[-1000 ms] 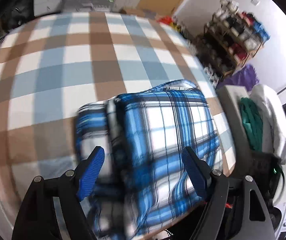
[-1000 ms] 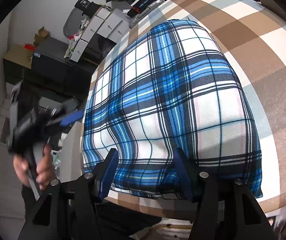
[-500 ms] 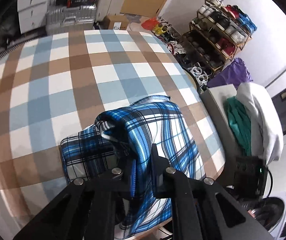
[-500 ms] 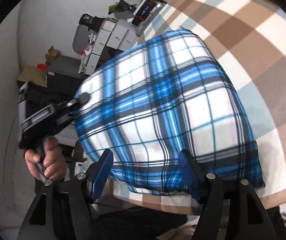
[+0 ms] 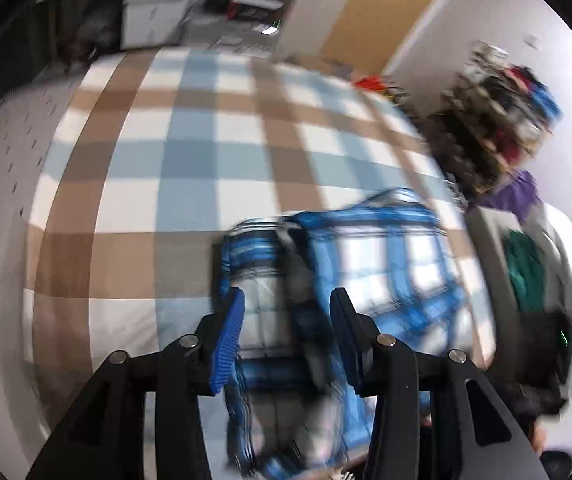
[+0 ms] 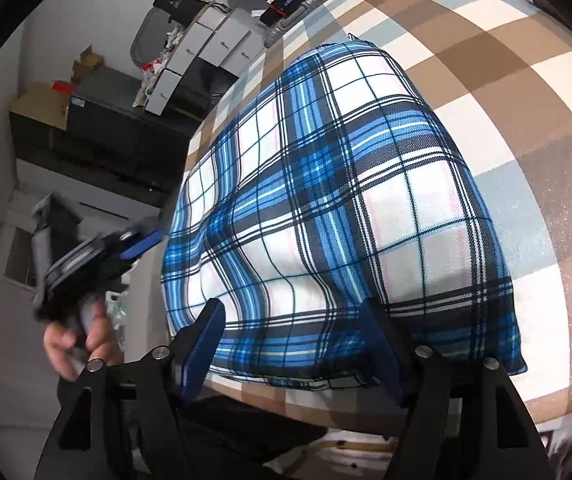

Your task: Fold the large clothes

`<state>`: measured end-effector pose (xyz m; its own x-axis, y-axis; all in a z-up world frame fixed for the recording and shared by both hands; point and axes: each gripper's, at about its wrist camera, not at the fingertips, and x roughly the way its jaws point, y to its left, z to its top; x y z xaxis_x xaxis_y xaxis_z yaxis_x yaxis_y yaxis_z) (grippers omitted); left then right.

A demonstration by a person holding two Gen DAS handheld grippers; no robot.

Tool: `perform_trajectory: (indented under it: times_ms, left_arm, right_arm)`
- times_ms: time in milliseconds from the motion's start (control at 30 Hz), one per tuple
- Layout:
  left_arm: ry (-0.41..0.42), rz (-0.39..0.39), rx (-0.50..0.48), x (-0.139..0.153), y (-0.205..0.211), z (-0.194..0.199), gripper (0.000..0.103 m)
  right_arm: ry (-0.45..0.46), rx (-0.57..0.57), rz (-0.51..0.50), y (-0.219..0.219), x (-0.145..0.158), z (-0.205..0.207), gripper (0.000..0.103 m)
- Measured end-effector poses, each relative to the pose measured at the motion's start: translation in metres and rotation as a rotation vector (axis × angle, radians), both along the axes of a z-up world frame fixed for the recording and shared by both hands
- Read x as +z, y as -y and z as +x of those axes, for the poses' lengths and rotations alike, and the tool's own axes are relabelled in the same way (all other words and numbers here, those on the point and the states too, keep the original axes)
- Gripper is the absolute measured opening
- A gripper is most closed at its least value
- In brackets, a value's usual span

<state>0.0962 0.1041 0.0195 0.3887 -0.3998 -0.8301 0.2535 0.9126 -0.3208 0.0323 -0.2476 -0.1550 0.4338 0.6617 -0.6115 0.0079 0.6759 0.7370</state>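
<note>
Left wrist view first: it's pretty smeared with motion blur, but half a second back the left gripper (image 5: 283, 332) had its jaws pinched tight on a fold of the blue, white and black plaid flannel shirt (image 5: 366, 280), and now they're opening, with a clear gap between the blue ribbed pads and nothing pressed between them. The cloth lies below and past them, from the centre out toward 4 o'clock, on the brown, blue and white checked tabletop (image 5: 173, 168). My read: that flap has been dropped and this fold is laid. A grey bin with green and white laundry (image 5: 526, 264) sits at 3 o'clock.

Right wrist view: sharp, and barely changed from a second ago. The shirt fills the middle as a thick folded bundle near the tabletop's 6 o'clock edge. The right gripper (image 6: 298, 340) has its jaws spread wide and opening slightly, hovering at the bundle's near hem; I can't see either pad pressing on the cloth. At 9 o'clock a person's hand (image 6: 73, 340) holds the left gripper just off the shirt's edge.
</note>
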Motion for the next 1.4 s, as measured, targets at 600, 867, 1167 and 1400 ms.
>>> perform_trajectory:
  times_ms: [600,867,1167,1400]
  left_arm:
    - [-0.237,-0.081,-0.036,-0.072,0.005,-0.023,0.03]
    - [-0.159,0.025,-0.2,-0.071,0.042,-0.045,0.048]
    - [-0.105,0.11,-0.284,-0.057,0.056,-0.058,0.048]
    - [-0.043,0.091,-0.161,-0.051,0.071,0.02,0.048]
  right_arm:
    - [-0.023,-0.032,0.129,0.013,-0.007,-0.005,0.074]
    - [-0.049,-0.067,0.244,0.023,-0.016,-0.005,0.076]
    - [-0.054,-0.083,0.265,0.022,-0.016,-0.006,0.076]
    - [-0.064,-0.091,0.311,0.025,-0.02,-0.005,0.077]
